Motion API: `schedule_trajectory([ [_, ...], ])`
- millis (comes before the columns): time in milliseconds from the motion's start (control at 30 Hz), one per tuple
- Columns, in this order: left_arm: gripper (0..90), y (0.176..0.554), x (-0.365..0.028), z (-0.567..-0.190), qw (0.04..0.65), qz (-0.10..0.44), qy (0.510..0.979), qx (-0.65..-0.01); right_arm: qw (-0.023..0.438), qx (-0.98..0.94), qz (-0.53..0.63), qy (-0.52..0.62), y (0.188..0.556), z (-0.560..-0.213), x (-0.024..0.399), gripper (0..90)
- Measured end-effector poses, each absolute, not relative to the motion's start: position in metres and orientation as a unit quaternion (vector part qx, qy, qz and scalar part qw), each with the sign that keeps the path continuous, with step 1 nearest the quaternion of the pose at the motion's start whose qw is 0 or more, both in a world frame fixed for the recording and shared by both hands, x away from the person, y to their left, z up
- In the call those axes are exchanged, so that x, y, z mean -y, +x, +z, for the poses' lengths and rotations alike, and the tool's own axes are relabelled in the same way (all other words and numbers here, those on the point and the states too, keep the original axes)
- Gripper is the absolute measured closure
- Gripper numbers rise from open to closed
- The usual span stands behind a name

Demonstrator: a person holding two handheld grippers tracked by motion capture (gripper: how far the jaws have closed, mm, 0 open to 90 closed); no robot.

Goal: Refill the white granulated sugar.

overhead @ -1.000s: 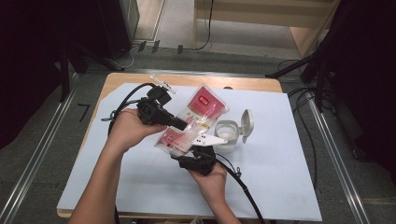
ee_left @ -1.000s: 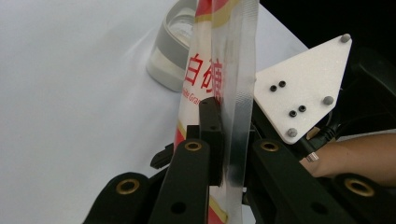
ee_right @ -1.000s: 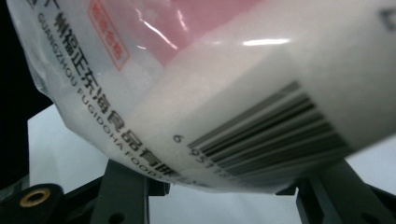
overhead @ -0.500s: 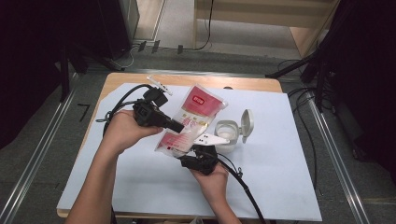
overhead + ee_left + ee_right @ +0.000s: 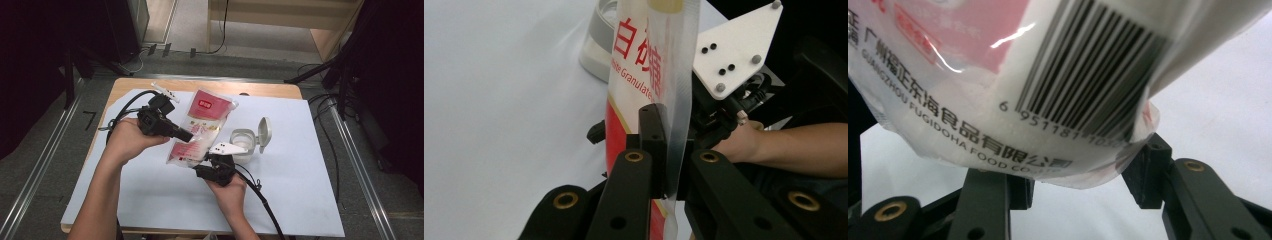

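Observation:
A red and white bag of sugar (image 5: 205, 120) hangs tilted above the white sheet. My left gripper (image 5: 187, 136) is shut on its clear side seam, and in the left gripper view the jaws (image 5: 664, 130) pinch that seam of the bag (image 5: 639, 75). My right gripper (image 5: 207, 160) sits just below the bag's lower end. In the right gripper view its jaws (image 5: 1083, 182) stand apart, with the bag's barcode end (image 5: 998, 75) bulging between and above them. A small white container (image 5: 244, 142) with its flip lid (image 5: 264, 134) up stands right of the bag.
A white sheet (image 5: 310, 190) covers most of the wooden table (image 5: 125, 87). Black cables trail from both grippers, one looping at the table's left (image 5: 122, 107) and one running toward the front edge (image 5: 265, 205). Metal rails run along both sides of the table.
My left hand has drawn the bag a little to the left and raised it slightly. The right gripper has stayed under the bag's lower end.

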State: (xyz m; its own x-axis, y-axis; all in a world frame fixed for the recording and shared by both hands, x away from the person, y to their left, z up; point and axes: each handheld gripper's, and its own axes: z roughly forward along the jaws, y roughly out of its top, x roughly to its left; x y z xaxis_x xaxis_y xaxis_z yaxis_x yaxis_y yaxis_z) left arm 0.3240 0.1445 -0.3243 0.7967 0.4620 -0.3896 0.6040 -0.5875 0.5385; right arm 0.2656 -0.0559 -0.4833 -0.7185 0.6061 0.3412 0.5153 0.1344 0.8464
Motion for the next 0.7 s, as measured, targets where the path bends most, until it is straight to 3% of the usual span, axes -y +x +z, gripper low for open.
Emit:
schedule_trajectory([
  [700,90.0,0.3215,-0.1503,-0.3183,0.341,-0.079,0.888,-0.300,0.051,-0.754,0.543,0.366,0.2668,-0.4777,0.0598,56.8],
])
